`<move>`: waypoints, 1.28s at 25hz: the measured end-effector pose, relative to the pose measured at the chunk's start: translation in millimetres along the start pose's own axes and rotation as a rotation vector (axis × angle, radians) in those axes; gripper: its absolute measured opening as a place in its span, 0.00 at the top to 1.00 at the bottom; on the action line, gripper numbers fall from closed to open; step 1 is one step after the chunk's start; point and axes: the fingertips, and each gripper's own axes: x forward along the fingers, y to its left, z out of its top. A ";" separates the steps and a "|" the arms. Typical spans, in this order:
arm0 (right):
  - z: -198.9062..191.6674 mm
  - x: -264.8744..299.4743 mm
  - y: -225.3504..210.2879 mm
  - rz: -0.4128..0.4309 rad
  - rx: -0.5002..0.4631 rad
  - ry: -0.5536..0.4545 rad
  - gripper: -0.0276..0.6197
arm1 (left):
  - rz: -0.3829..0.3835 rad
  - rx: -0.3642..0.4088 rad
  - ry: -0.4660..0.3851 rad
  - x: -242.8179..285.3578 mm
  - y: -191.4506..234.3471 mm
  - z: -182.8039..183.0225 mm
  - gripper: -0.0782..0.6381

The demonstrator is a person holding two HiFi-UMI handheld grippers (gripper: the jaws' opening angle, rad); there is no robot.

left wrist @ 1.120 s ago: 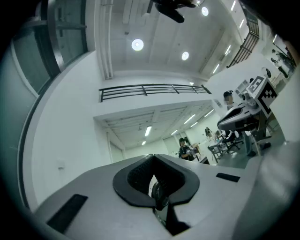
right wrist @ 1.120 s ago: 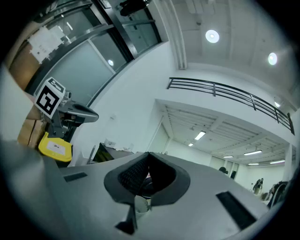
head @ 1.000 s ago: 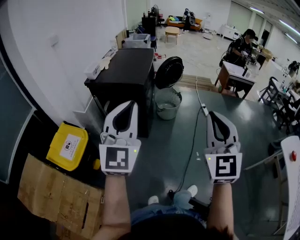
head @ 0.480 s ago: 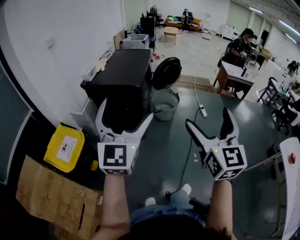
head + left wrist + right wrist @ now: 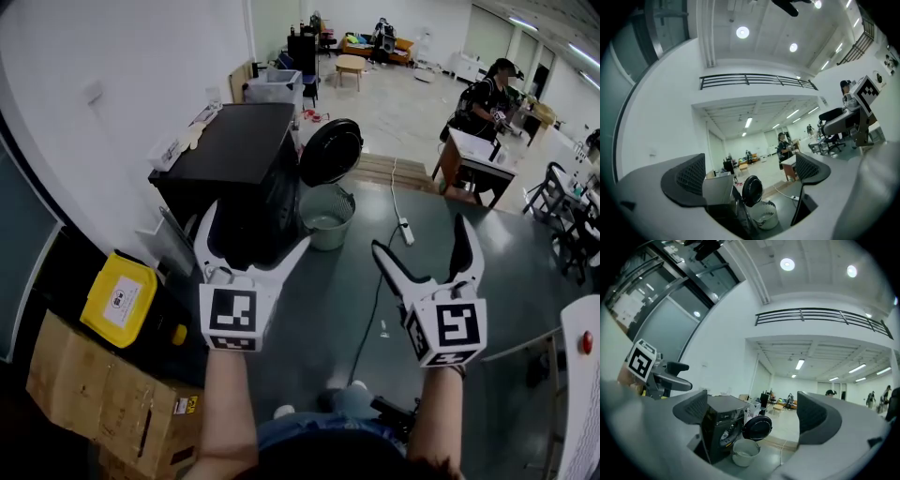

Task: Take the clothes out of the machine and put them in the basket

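L gripper & R gripper both empty, jaws just been opening, now spread wide w/ nothing btwn them. Both forearms stretched fwd side by side, grippers approx level, pointing toward the washing machine. Its round door hangs open, white basket on the floor just beside the machine front, below the door; clothes can't be made out.

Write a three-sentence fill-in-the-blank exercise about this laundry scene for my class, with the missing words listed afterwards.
1. The black washing machine has its round door swung ____.
2. The pale basket stands on the ____ just under that door.
3. The labelled box beside the cardboard carton is coloured ____.

Missing words: open; floor; yellow.
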 end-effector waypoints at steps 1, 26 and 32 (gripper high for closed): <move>-3.0 5.4 -8.6 0.013 -0.031 0.002 0.08 | 0.008 0.011 -0.003 9.5 -6.4 2.5 0.10; -96.0 83.2 -169.0 0.117 0.004 0.103 0.09 | 0.143 -0.012 0.104 164.9 -101.2 -8.1 0.13; -113.2 101.9 -182.2 0.101 0.069 0.149 0.13 | 0.147 -0.015 0.117 196.3 -97.4 -17.1 0.14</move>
